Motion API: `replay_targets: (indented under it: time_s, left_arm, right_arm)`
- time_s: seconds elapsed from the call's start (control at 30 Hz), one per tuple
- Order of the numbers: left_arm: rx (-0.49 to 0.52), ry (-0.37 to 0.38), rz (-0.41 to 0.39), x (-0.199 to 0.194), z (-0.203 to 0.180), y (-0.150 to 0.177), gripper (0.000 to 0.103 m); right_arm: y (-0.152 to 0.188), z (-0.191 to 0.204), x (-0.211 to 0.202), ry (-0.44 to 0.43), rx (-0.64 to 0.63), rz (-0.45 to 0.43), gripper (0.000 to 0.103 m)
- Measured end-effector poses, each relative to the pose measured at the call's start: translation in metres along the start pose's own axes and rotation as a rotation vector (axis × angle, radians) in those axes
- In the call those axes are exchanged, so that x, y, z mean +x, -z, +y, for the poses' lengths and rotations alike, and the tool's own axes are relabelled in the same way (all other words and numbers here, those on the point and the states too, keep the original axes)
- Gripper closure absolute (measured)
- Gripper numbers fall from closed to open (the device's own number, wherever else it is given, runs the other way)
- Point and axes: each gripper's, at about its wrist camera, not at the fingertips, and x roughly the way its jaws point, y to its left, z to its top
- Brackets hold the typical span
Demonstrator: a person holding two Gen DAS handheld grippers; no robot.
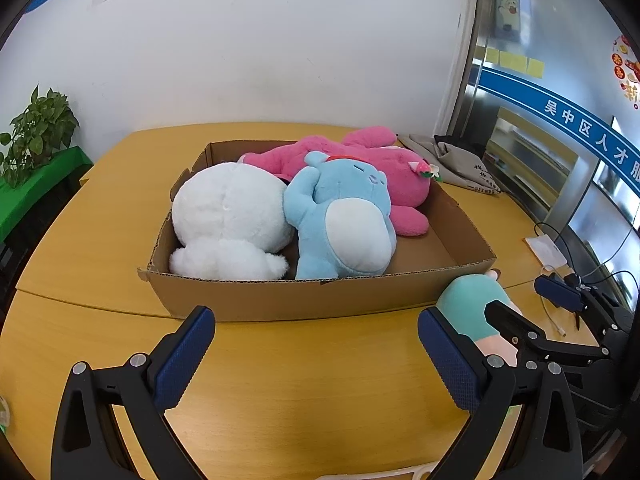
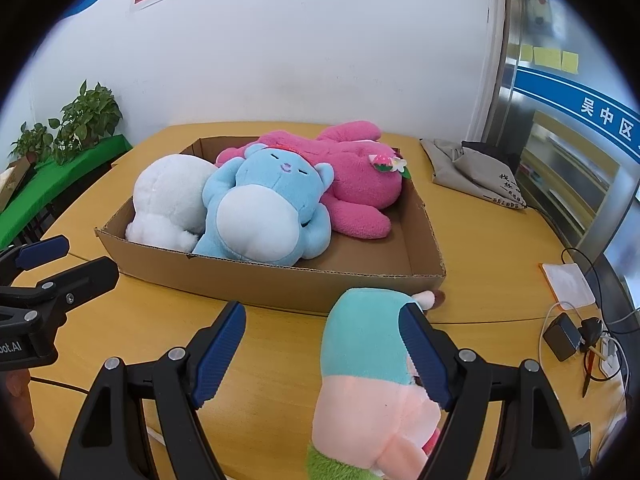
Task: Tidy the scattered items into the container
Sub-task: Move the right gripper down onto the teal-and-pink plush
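Three plushies boxed, one teal-and-pink one out on the table by your right gripper.

Your cardboard box [image 1: 316, 294] sits mid-table [image 1: 280, 380] with the white plush [image 1: 228, 216] at its 9 o'clock side, the blue plush [image 1: 344, 220] lying belly-up just beside it, touching, and the pink plush [image 1: 360, 164] stretched across the back from 12 to 2 o'clock. Your left gripper [image 1: 316, 356] hangs in front of the box's near wall, jaws spread wide with nothing between them. Your right gripper [image 2: 324, 356] has its jaws spread wide too; the teal-and-pink plush [image 2: 368, 368] lies on the table just outside the box's near right corner, at 5 o'clock from it, partly between the fingers, and the right finger's pad [image 2: 424, 356] looks to be touching its side. A grey cloth bag [image 2: 472, 168] rests at 2 o'clock, chargers and cables [image 2: 568, 336] at 4 o'clock.
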Motion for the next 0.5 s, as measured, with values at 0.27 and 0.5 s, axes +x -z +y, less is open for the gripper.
replay_targets:
  time_s: [0.27, 0.5]
  left_arm:
    - [-0.009, 0.029, 0.018, 0.0065, -0.0030, 0.0029, 0.000]
    - [-0.016, 0.032, 0.024, 0.0082, -0.0030, 0.0010, 0.000]
  right_arm:
    - [-0.0001, -0.0046, -0.0065, 0.003, 0.011, -0.009, 0.024]
    - [0.0015, -0.0045, -0.0056, -0.010, 0.018, -0.014, 0.024]
